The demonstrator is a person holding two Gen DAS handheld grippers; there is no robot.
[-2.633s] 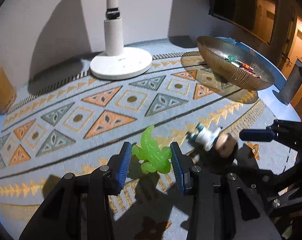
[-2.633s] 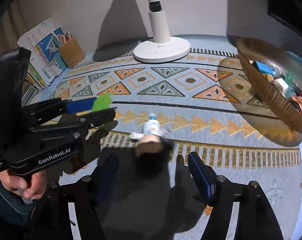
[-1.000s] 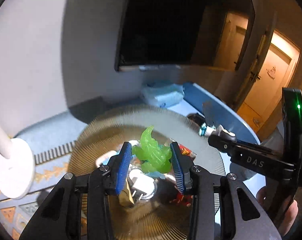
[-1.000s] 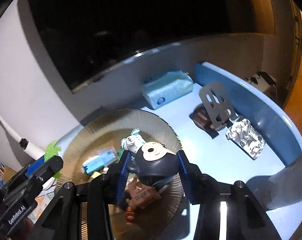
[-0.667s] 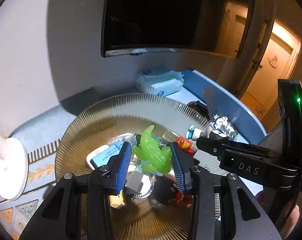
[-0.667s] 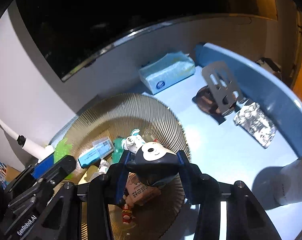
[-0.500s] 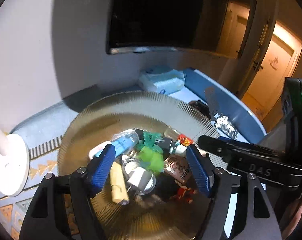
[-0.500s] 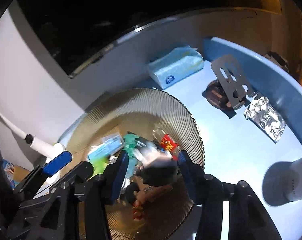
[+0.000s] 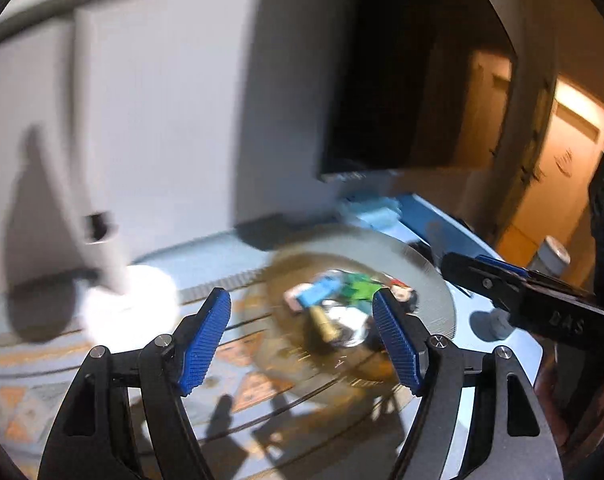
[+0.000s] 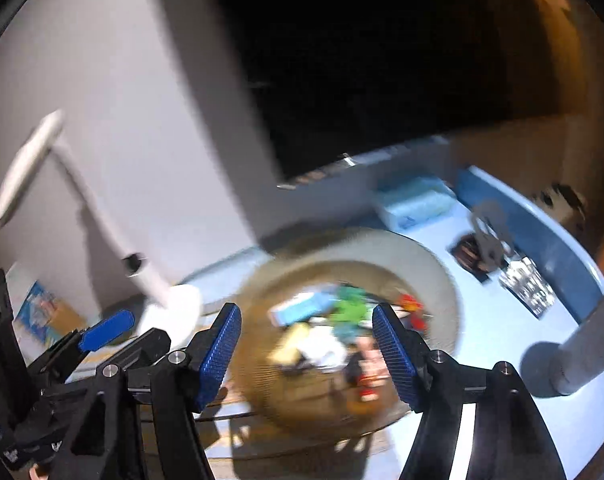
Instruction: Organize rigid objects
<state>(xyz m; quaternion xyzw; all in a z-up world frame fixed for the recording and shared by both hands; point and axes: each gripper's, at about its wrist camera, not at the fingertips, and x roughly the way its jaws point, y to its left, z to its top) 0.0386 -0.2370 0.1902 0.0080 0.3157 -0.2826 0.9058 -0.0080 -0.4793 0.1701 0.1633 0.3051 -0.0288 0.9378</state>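
Both views are blurred. The left gripper and right gripper have just been opening; their blue fingers are spread, nothing between them. Beyond them, the bowl on the surface holds the green toy among others.

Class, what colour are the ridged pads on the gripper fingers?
Blue pads, on black fingers; clearest in the left wrist view.

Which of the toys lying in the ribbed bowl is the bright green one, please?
It is the green figure near the middle of the bowl, just right of the light blue block; the neighbouring pieces are blue, red, white or tan.
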